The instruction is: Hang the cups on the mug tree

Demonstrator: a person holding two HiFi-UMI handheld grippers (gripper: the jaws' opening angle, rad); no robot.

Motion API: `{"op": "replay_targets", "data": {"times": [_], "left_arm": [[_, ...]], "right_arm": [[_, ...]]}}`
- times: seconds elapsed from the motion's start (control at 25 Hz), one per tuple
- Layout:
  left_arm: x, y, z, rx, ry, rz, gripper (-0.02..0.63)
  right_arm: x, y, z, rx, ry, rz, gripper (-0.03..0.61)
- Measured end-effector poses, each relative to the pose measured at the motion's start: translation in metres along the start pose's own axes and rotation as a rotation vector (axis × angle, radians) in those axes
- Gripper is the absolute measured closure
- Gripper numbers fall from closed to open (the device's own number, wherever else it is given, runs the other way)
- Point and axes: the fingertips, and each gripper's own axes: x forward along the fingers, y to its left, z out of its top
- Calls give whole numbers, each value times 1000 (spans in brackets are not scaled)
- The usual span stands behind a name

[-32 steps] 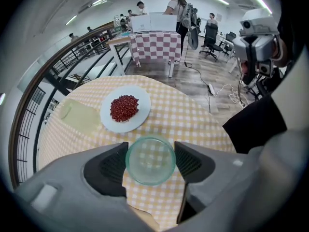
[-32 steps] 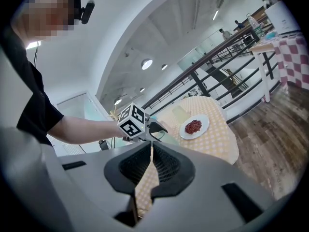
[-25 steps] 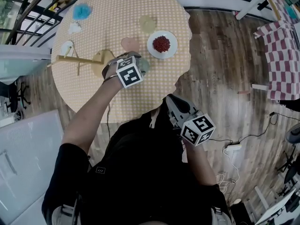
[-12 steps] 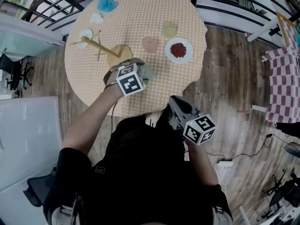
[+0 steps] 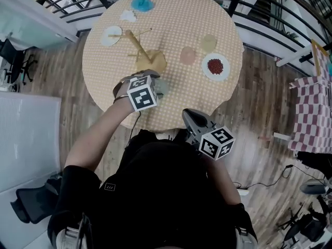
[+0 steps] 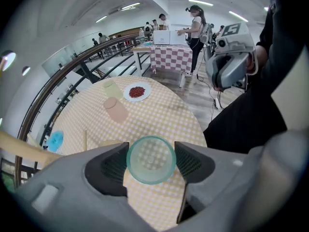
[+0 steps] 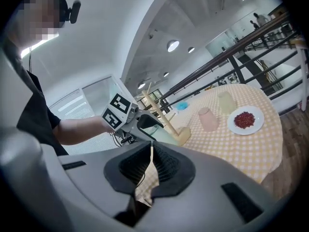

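The left hand-held gripper (image 5: 154,82) is pinching a translucent pale-green plastic cup (image 6: 151,158) above the round checked tabletop (image 5: 171,25), near the wooden mug tree (image 5: 137,44). The step is probably calling for slipping the cup's mouth over a free peg without nudging the tree. The right hand-held gripper (image 7: 151,166) is hanging pressed together, empty.

A plate (image 5: 206,72) of red berries (image 5: 215,66) sits on the round table (image 5: 187,93).

Head view looks steeply down; both low gripper views share table (image 5: 171,30) and mug tree (image 5: 139,50).
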Motion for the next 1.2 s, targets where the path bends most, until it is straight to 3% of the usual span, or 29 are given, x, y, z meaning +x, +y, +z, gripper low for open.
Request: {"op": "replay_targets", "data": {"times": [0.48, 0.72, 0.92, 1.2], "left_arm": [[-45, 51, -94, 24, -40, -6, 313], [-66, 83, -129, 88, -98, -22, 313], [-71, 101, -144, 142, -131, -39, 313], [-77, 120, -143, 125, -171, -48, 313]], "right_arm": [[105, 52, 9, 4, -14, -34, 555], [169, 77, 3, 29, -24, -82, 555], [202, 92, 2, 34, -21, -123, 555], [215, 94, 7, 59, -15, -135, 555]]}}
